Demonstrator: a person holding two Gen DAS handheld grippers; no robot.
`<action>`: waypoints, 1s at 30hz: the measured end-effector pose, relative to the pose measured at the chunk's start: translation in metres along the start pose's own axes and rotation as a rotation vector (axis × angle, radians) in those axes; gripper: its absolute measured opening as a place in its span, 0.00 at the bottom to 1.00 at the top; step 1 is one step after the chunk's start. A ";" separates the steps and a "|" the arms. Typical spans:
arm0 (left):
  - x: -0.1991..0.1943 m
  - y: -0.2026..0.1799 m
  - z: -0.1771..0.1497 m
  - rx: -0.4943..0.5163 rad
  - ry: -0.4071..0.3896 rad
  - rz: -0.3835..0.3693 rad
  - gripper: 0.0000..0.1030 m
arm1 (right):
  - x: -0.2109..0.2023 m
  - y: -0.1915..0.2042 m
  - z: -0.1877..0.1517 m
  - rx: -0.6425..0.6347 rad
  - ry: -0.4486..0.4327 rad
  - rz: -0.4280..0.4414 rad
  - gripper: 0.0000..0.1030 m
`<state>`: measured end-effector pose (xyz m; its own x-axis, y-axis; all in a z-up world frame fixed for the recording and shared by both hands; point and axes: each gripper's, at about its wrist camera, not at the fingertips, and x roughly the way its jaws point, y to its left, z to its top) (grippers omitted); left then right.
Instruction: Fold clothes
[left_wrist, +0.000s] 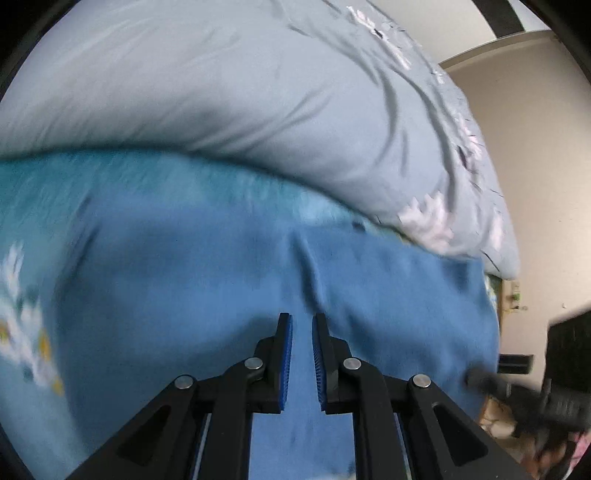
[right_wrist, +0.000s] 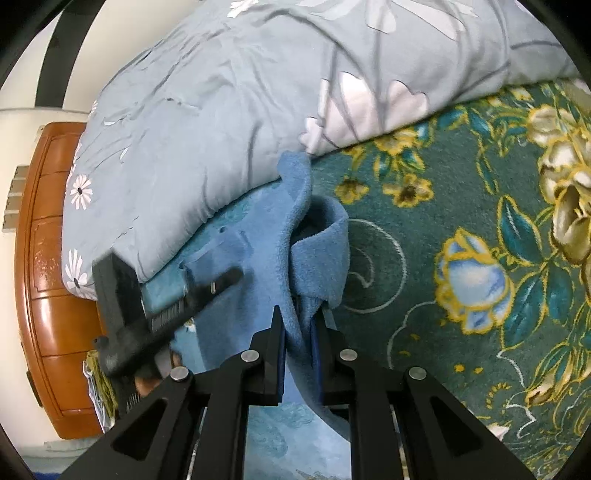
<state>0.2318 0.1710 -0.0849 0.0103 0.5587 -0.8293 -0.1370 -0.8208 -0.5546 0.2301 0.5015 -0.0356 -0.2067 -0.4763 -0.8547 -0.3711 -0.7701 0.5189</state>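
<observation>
Right gripper pinching bunched blue fleece; left gripper narrow, seemingly empty, view blurred.

The supporting surface is a bed covered by a dark green bedspread printed with yellow, blue and cream flowers. Directly on it lie two items. A blue fleece garment rests ahead of the right gripper and runs back between its fingers; to their right the bedspread is bare. A grey-blue quilt with a white flower print lies beyond the garment, its lower edge overlapping the fleece. In the left wrist view, the blurred garment fills the area ahead of the claw, the quilt beyond it.
</observation>
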 end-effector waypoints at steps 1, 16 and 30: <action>-0.006 0.001 -0.014 0.000 0.005 -0.010 0.13 | 0.002 0.007 -0.001 -0.009 -0.001 0.004 0.12; -0.017 0.057 -0.145 -0.257 0.082 -0.136 0.15 | 0.047 0.129 -0.027 -0.194 0.109 0.013 0.10; -0.103 0.148 -0.203 -0.452 -0.129 -0.092 0.26 | 0.190 0.195 -0.061 -0.360 0.282 -0.129 0.06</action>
<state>0.4116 -0.0325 -0.0950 -0.1244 0.6182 -0.7761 0.3032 -0.7211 -0.6229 0.1737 0.2350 -0.0958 0.0926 -0.4253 -0.9003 -0.0303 -0.9050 0.4243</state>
